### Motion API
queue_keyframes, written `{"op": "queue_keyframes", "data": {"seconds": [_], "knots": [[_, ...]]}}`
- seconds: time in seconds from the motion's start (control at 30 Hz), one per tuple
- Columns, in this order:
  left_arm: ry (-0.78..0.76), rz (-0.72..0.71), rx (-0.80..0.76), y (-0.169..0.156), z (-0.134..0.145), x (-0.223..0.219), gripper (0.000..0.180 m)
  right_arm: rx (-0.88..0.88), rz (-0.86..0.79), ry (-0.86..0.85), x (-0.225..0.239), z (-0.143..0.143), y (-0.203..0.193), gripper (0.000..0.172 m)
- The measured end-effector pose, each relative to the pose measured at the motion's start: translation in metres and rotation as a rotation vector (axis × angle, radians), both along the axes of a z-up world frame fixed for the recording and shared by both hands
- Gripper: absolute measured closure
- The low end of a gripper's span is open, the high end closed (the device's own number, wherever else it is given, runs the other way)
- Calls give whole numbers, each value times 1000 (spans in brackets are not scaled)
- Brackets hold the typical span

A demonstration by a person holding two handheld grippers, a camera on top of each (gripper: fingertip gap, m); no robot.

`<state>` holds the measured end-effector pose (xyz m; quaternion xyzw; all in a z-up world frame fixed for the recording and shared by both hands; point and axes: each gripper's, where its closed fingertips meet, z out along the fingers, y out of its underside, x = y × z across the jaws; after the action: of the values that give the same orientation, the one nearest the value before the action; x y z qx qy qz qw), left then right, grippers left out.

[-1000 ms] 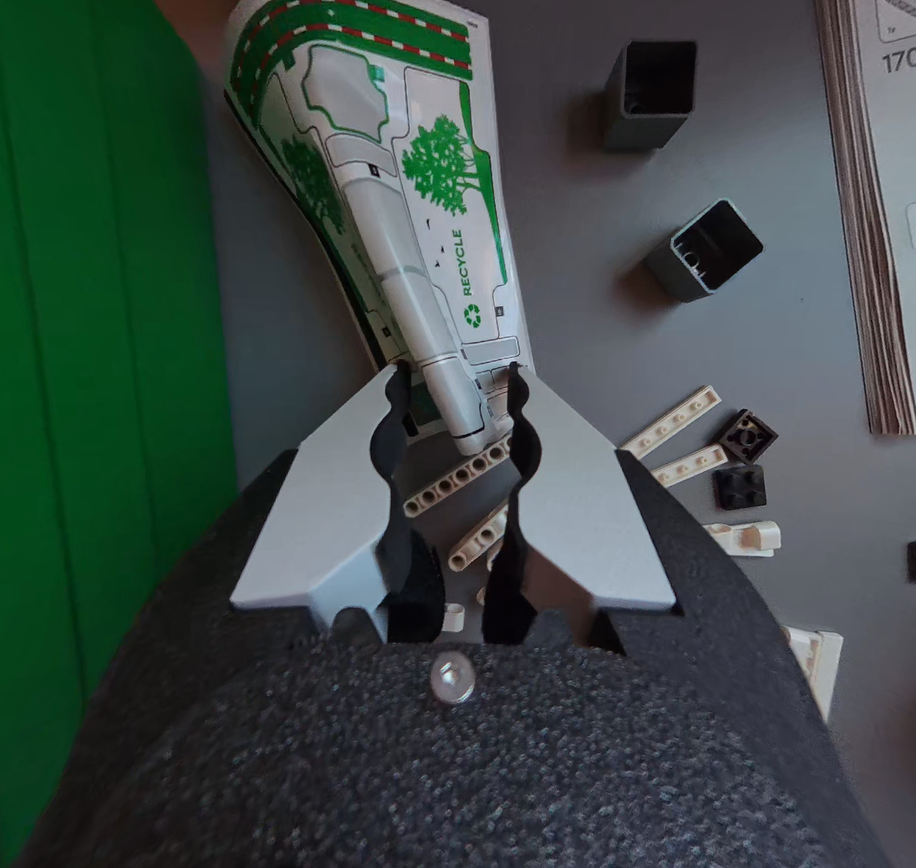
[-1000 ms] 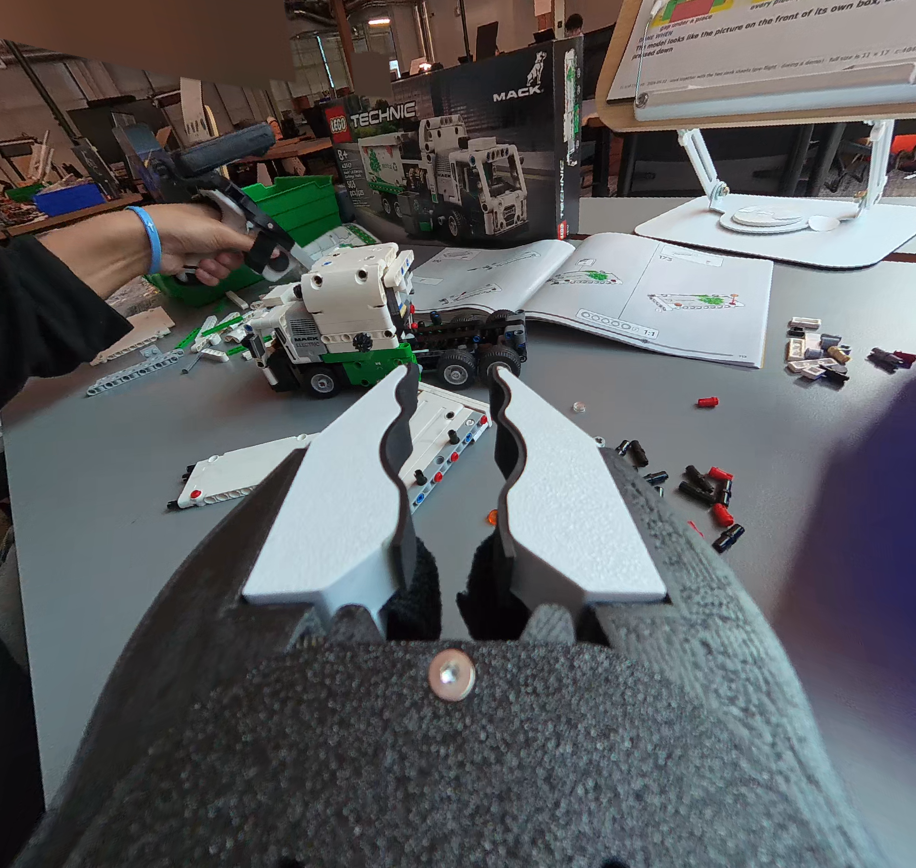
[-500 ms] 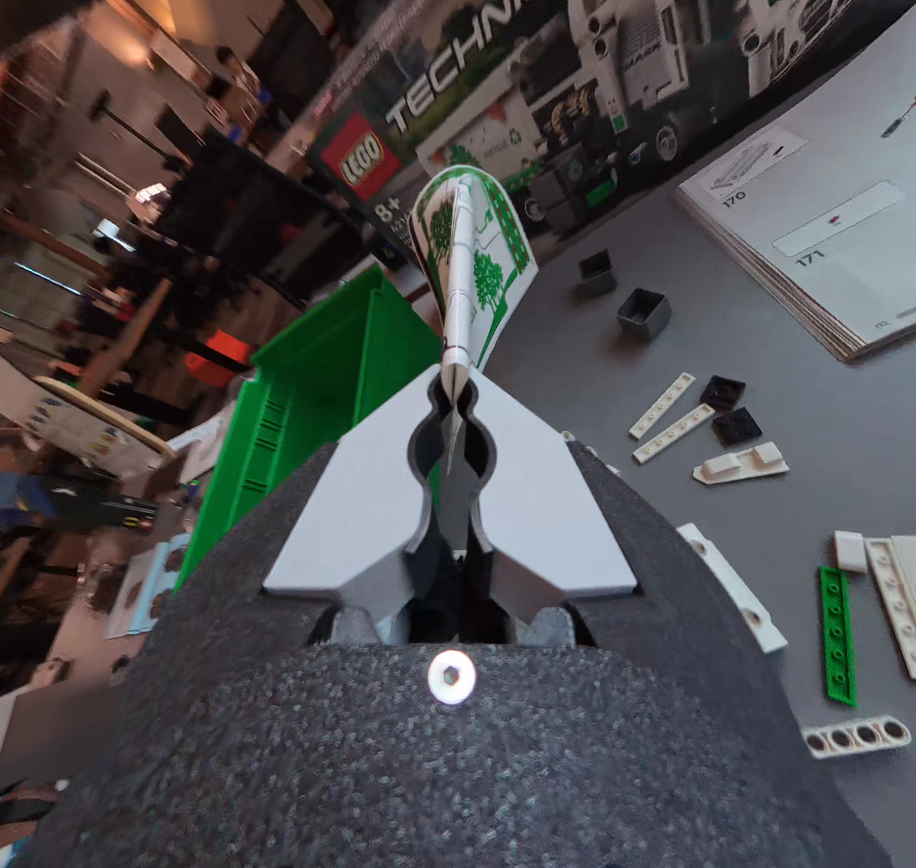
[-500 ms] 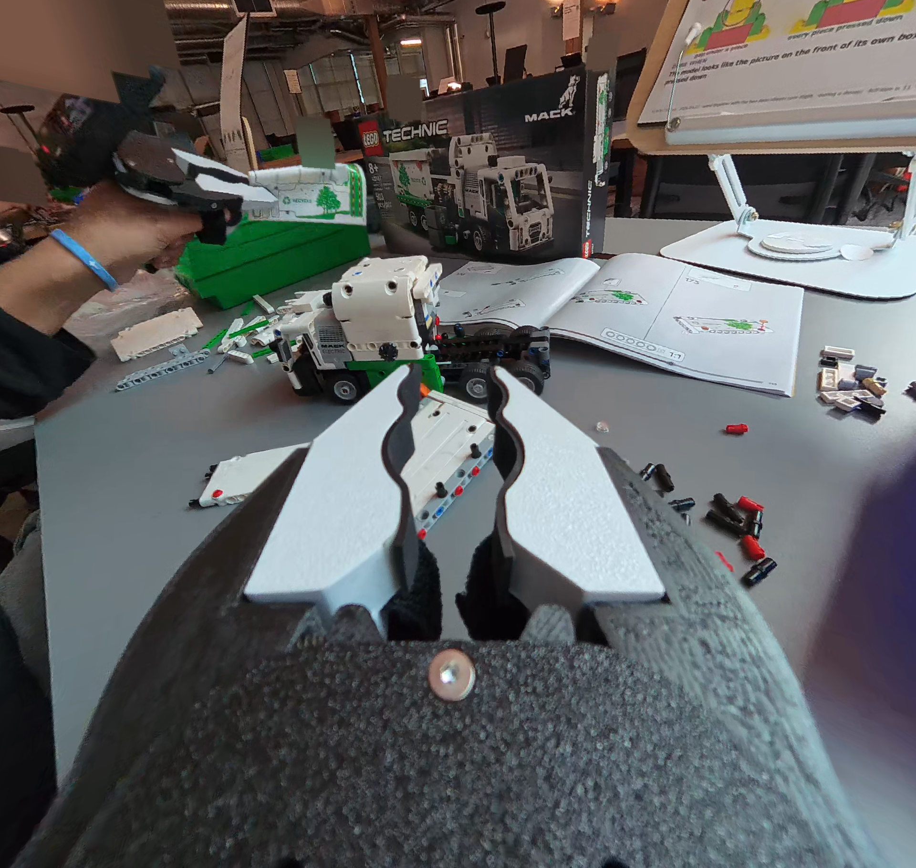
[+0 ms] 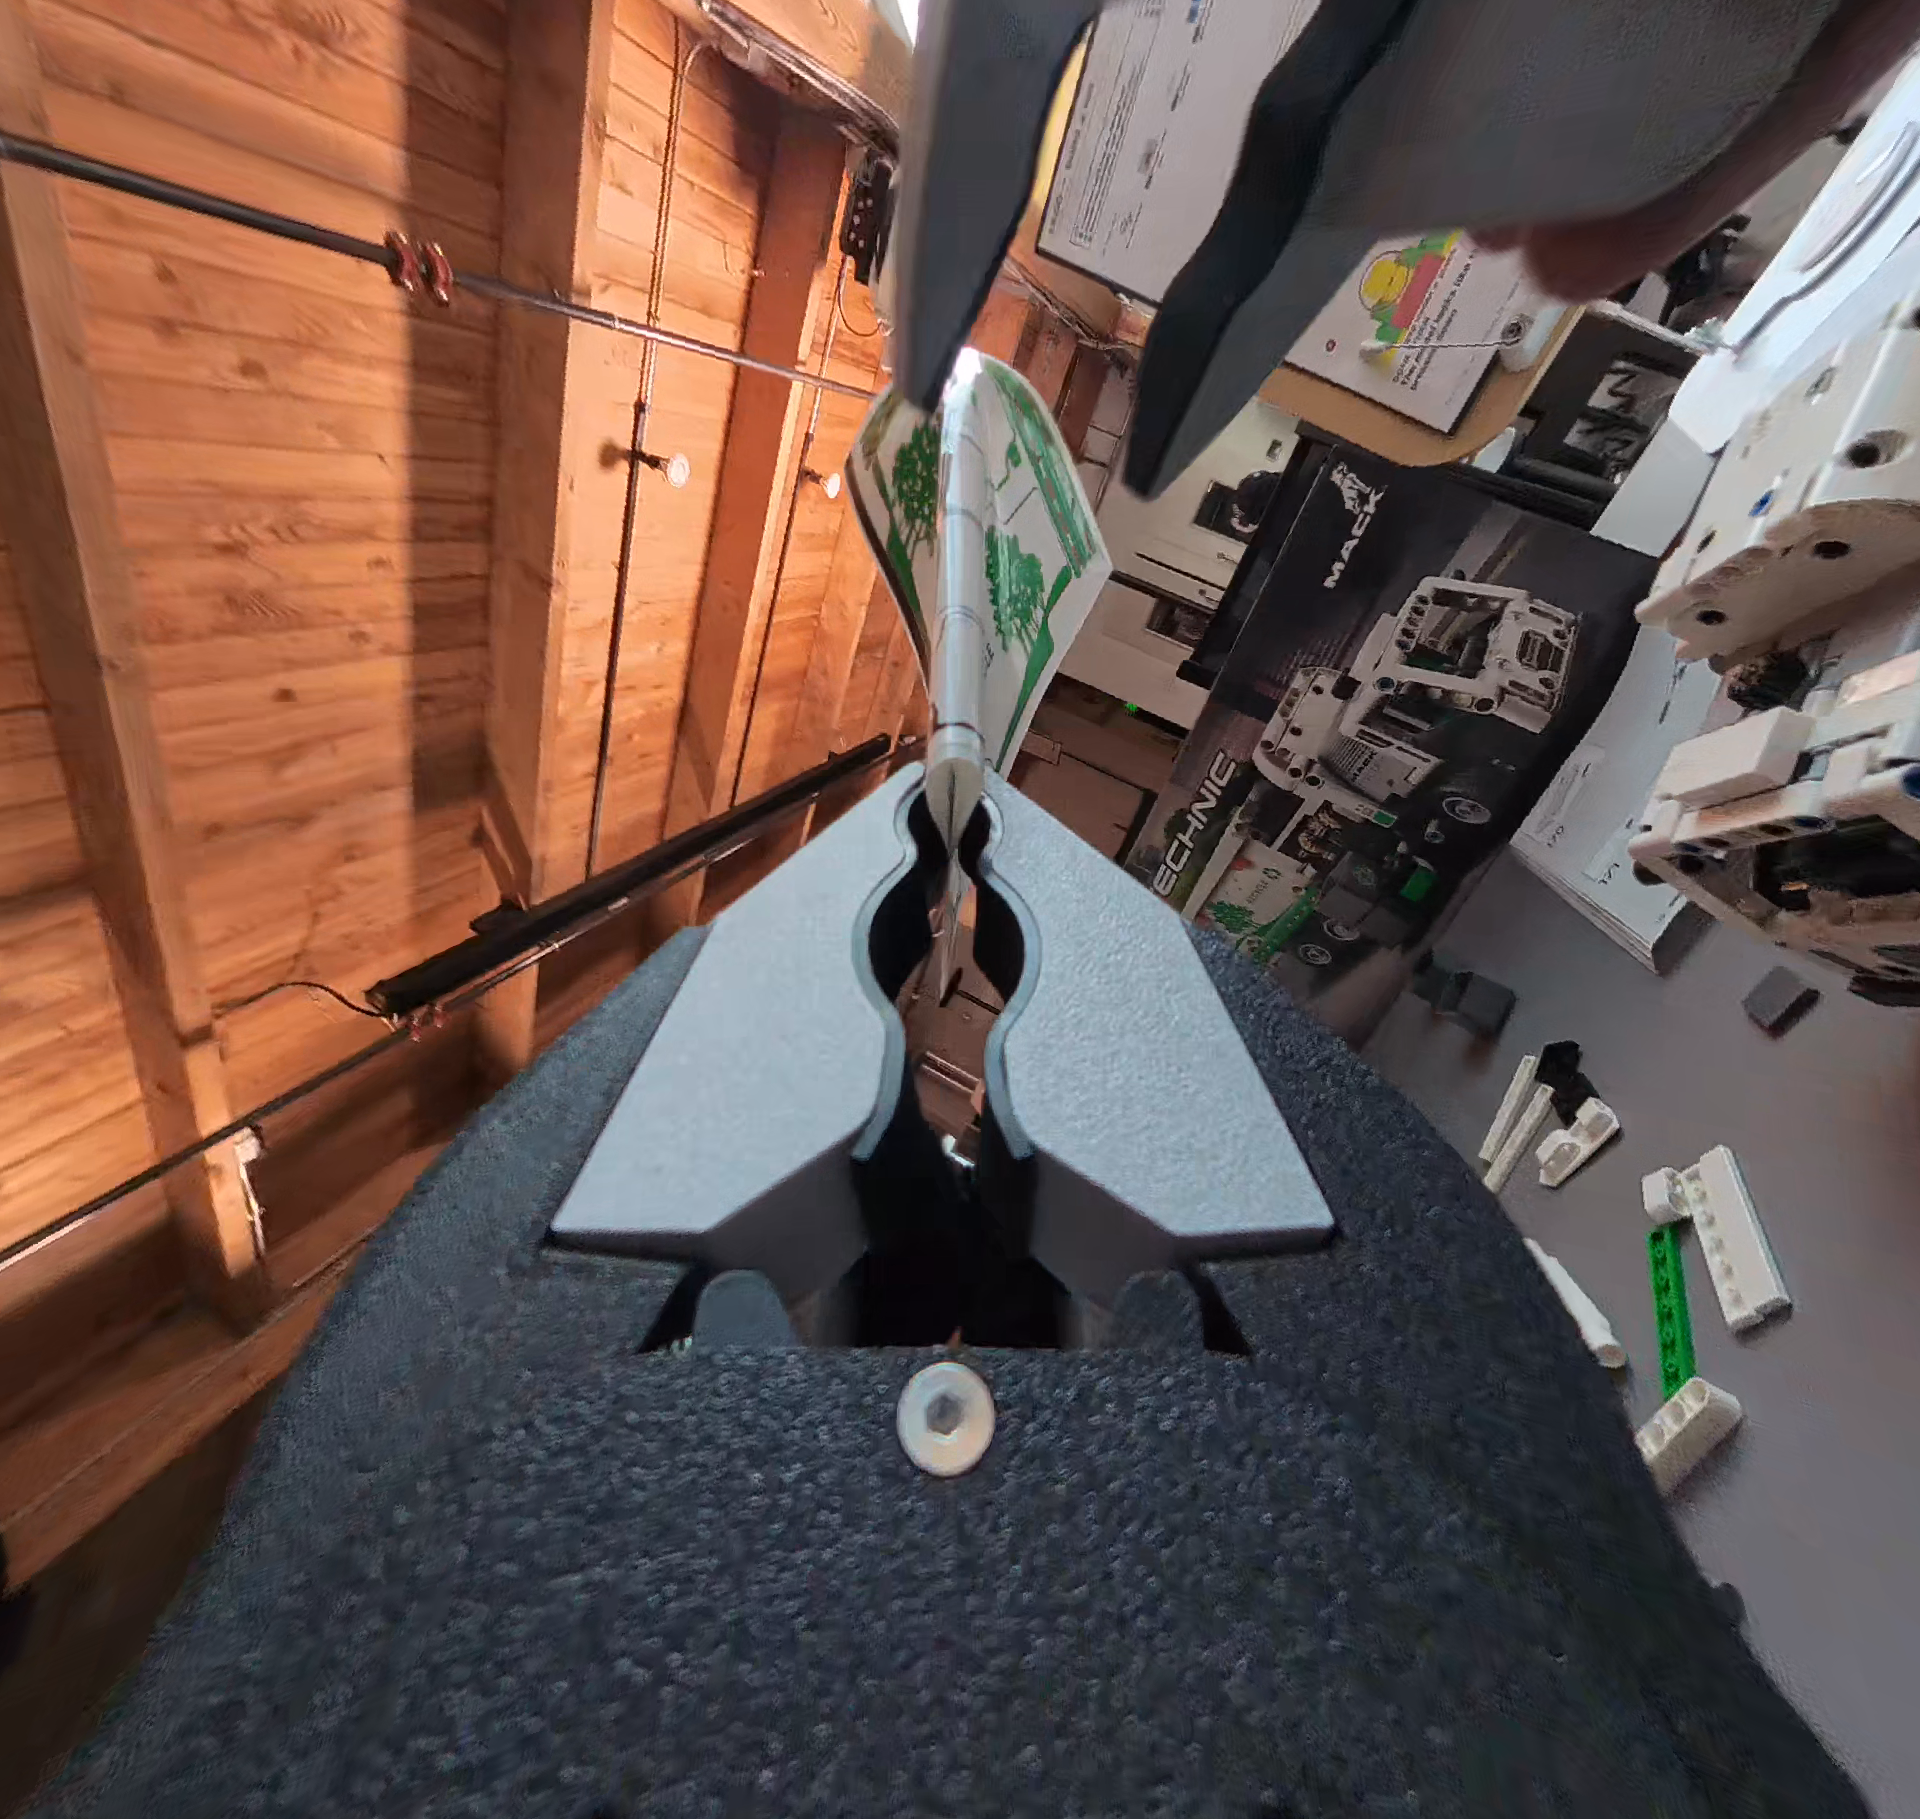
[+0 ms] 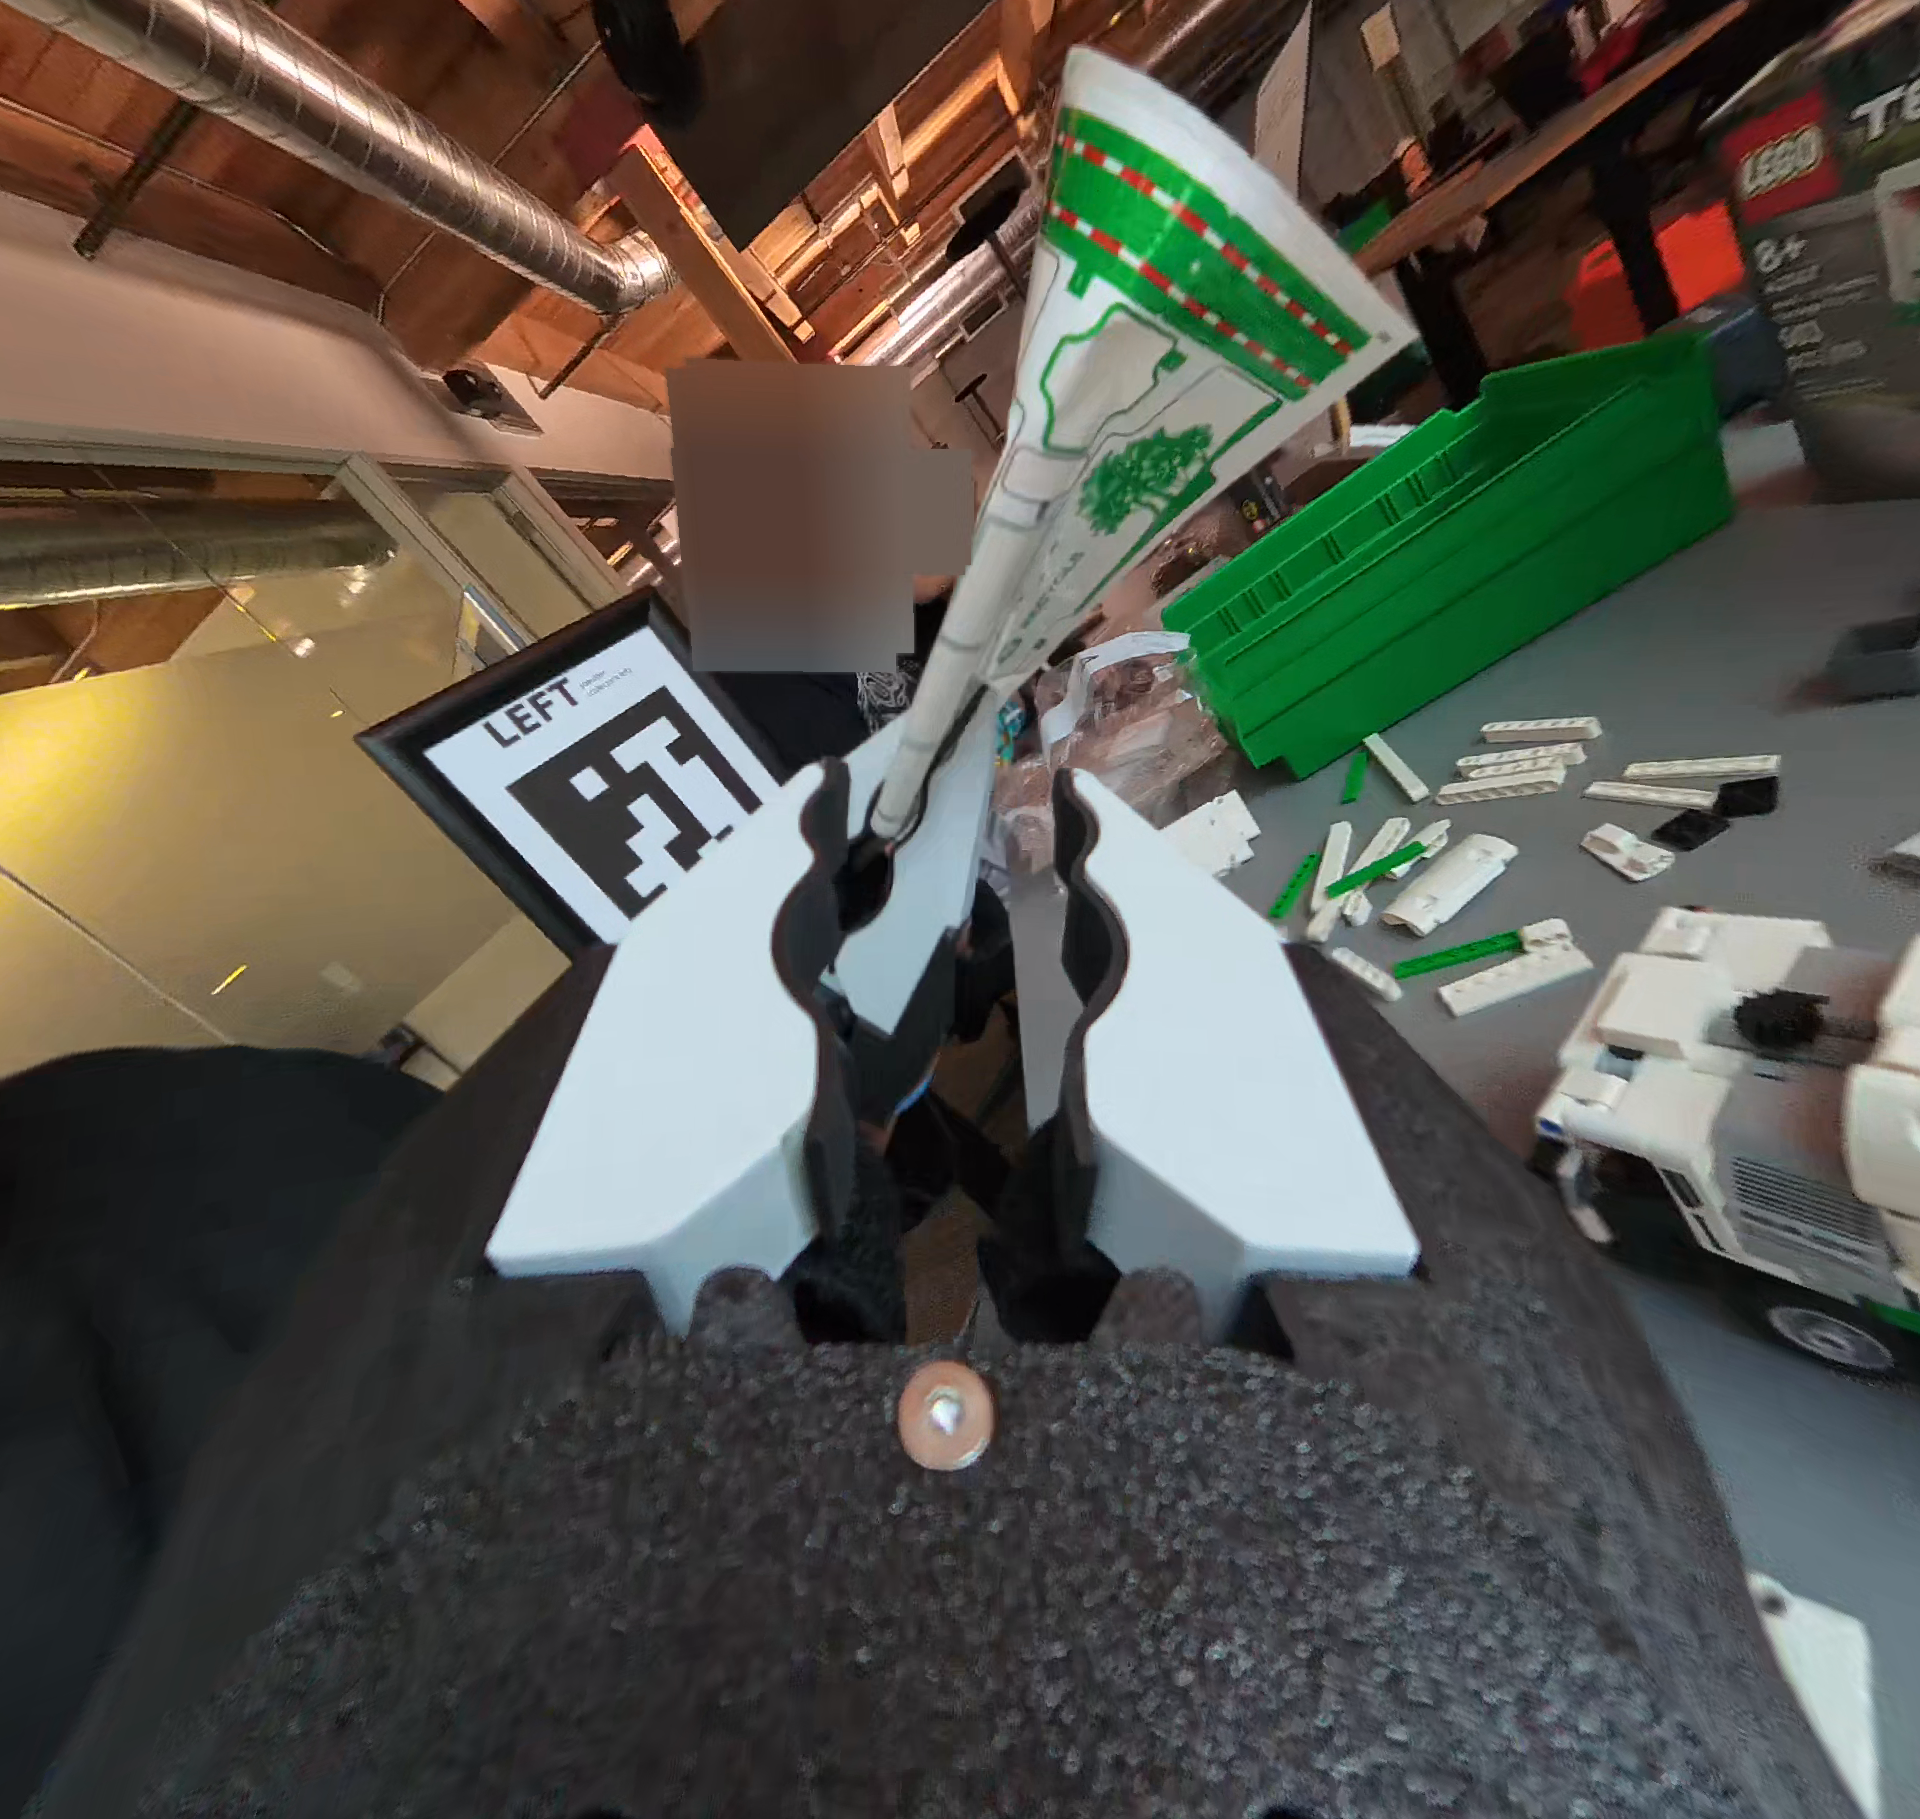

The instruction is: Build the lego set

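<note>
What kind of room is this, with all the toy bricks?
Probably a workshop or maker space. Wooden ceiling beams and a bare silver air duct run overhead. A grey table holds loose white and green building bricks, a green plastic bin and a half-built white toy truck.

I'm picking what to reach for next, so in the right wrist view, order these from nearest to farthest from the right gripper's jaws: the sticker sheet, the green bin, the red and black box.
1. Sticker sheet, rising just beyond the right gripper.
2. Green bin, farther right on the table.
3. Red and black box, behind the bin at the far right edge.
</note>
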<state>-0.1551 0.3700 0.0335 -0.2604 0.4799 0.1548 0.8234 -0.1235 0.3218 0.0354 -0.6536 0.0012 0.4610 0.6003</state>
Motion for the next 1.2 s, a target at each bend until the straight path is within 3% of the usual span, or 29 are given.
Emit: {"op": "queue_keyframes", "data": {"seconds": [0.1, 0.23, 0.3, 0.37, 0.43, 0.5, 0.63, 0.7, 0.77, 0.9, 1.03, 1.2], "knots": [[39, -10, 54, -15, -9, 0, 180, -30, 61, 47, -18, 4, 9, 139], [51, -24, 67, -26, -17, -4, 177, -74, 20, 3, -22, -11, 14, 164], [101, -57, -25, -26, -31, -3, 148, -86, 12, -13, -20, -17, 13, 168], [181, -125, -189, -27, -52, -3, 129, -89, -20, -50, -10, -19, 12, 172], [233, -254, -414, -36, -69, -7, 130, -98, -94, -199, 7, -25, 12, 171], [156, -429, -706, -44, -61, -14, 135, -131, -128, -369, 19, -35, 10, 171], [50, -807, -1345, -53, -35, -13, 139, -150, 53, -477, 0, -39, -6, 170], [54, -924, -1501, -56, -31, -9, 149, -164, 110, -518, -9, -43, -11, 169], [90, -968, -1545, -58, -34, -5, 156, -167, 145, -551, -16, -47, -15, 169], [138, -922, -1572, -53, -50, 1, 161, -155, 185, -542, -24, -50, -19, 169], [187, -980, -1597, -62, -52, -2, 180, -149, 199, -490, -23, -50, -21, 169], [209, -1071, -1710, -74, -53, -1, 180, -130, 175, -414, -17, -47, -17, 161]]}}
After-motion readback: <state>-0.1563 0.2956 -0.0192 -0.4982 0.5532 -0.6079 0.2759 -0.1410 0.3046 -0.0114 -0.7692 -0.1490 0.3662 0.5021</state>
